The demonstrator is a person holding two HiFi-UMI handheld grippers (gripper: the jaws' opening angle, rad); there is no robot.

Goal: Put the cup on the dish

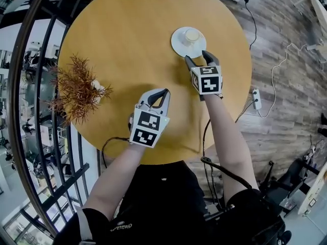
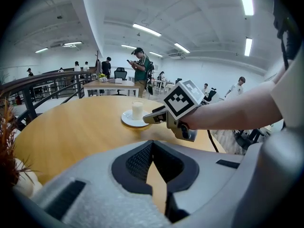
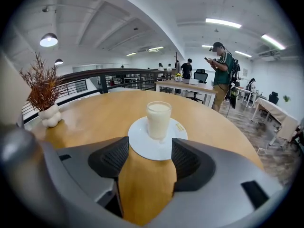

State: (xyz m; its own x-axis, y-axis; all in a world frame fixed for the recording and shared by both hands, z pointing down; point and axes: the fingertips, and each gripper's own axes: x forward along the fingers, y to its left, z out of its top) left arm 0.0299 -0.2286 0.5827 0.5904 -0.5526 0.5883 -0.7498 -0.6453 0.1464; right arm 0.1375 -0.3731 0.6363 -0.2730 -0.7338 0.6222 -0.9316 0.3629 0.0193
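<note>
The right gripper's point(image 3: 150, 147) jaws stand wide apart with nothing between them, their tips just beside the near rim of the white dish point(image 3: 138, 140). The cup point(image 3: 158, 119) stands upright on the middle of that dish, straight ahead of these jaws and clear of them, its long axis vertical, so the task looks done. The dish sits toward the far edge of the round wooden surface point(image 1: 127, 34), right of centre. The left gripper point(image 2: 152, 145) hangs over the near edge, well apart from the dish, its jaws closed tip to tip and empty. A dried plant point(image 1: 76, 88) stands by the left edge. Whether the cup's pale look is milk or its own wall I cannot tell; the small print on the dish is unreadable.
</note>
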